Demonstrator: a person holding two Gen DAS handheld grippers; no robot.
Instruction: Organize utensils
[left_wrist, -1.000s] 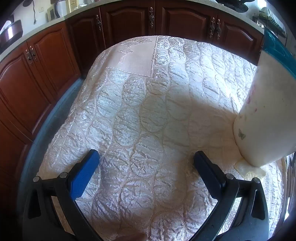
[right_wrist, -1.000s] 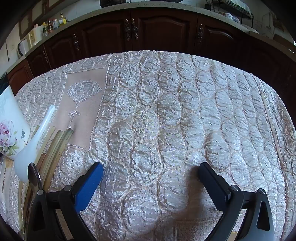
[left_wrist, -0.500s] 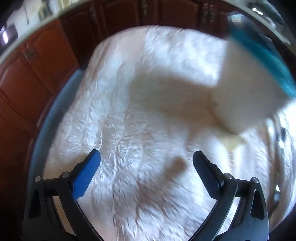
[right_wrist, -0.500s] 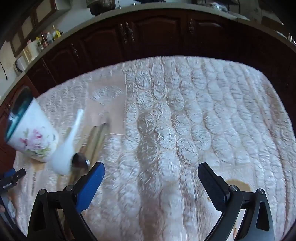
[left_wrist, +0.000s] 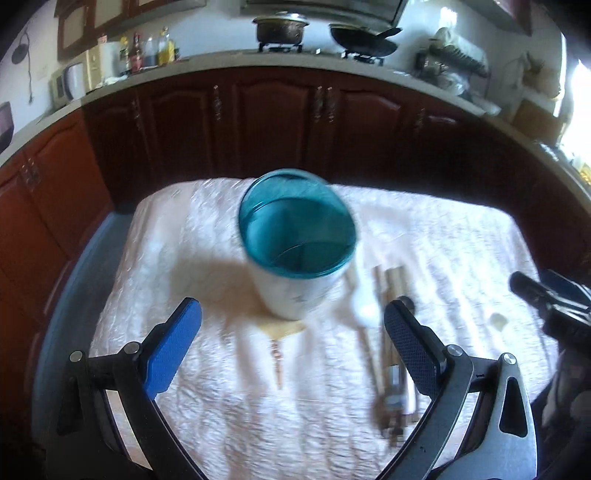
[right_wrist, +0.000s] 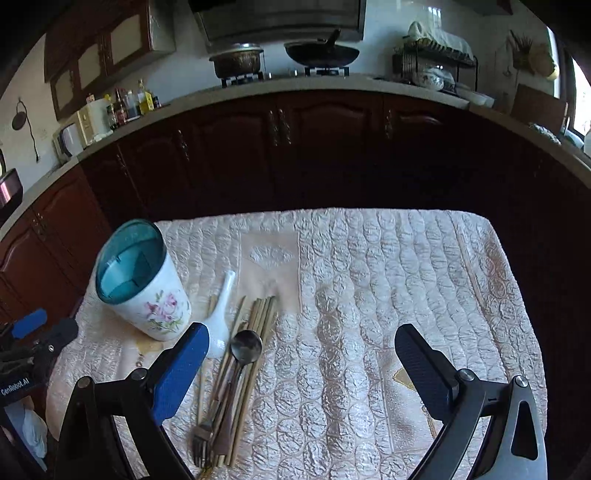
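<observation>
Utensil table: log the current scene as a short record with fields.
surface: table under a quilted cream cloth
holder: floral cup with teal inside, upright, empty as far as visible
white ceramic spoon: lying right beside the cup
chopsticks: loose bundle flat on the cloth
metal spoon: lying on the bundle, bowl toward the cup
fork: flat, at the near end of the bundle
left hand-held gripper: open, holding nothing, facing the cup
right hand-held gripper: open, holding nothing, above the cloth
</observation>
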